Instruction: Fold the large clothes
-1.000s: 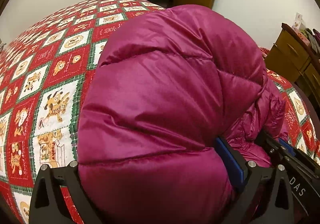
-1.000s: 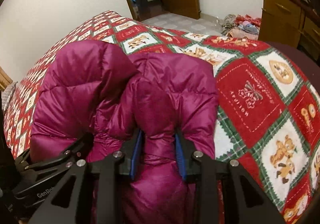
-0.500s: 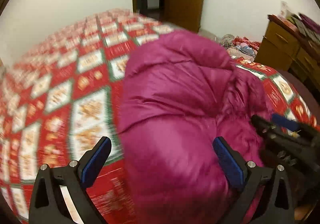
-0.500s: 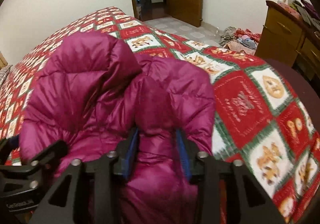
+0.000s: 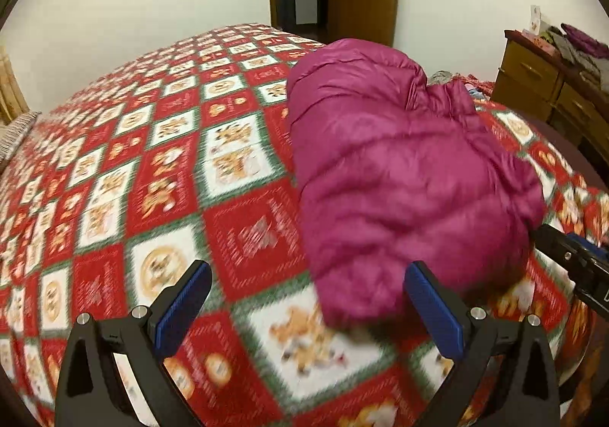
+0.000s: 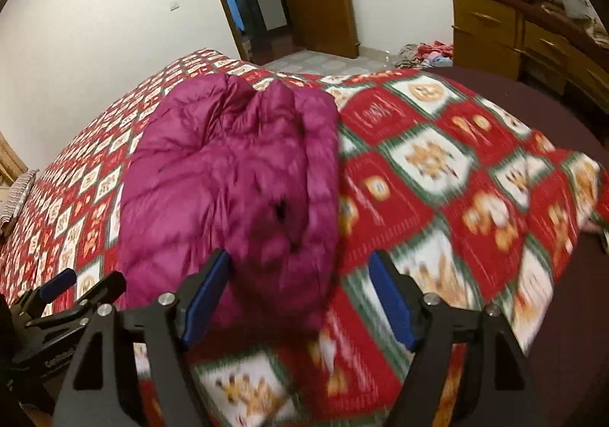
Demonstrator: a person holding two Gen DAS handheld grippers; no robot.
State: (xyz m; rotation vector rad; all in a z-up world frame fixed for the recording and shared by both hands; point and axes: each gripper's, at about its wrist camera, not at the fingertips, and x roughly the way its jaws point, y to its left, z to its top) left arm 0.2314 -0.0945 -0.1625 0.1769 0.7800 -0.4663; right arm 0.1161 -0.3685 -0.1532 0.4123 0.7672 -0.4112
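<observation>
Jacket [image 5: 399, 175] lies folded into a bundle on the quilt [image 5: 160, 175], long axis running away from me, just ahead of both tools. My left gripper [image 5: 308, 309] stands wide and empty; my right gripper [image 6: 300, 297] has just been opening, nothing between the pads. Quilt lies bare leftward, bed edge near on the right

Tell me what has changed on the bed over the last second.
Both tongs let go of the magenta down jacket and backed away. The left tongs opened first; the right tongs have just been opening and hold nothing. The jacket stays bundled on the patterned quilt.
</observation>
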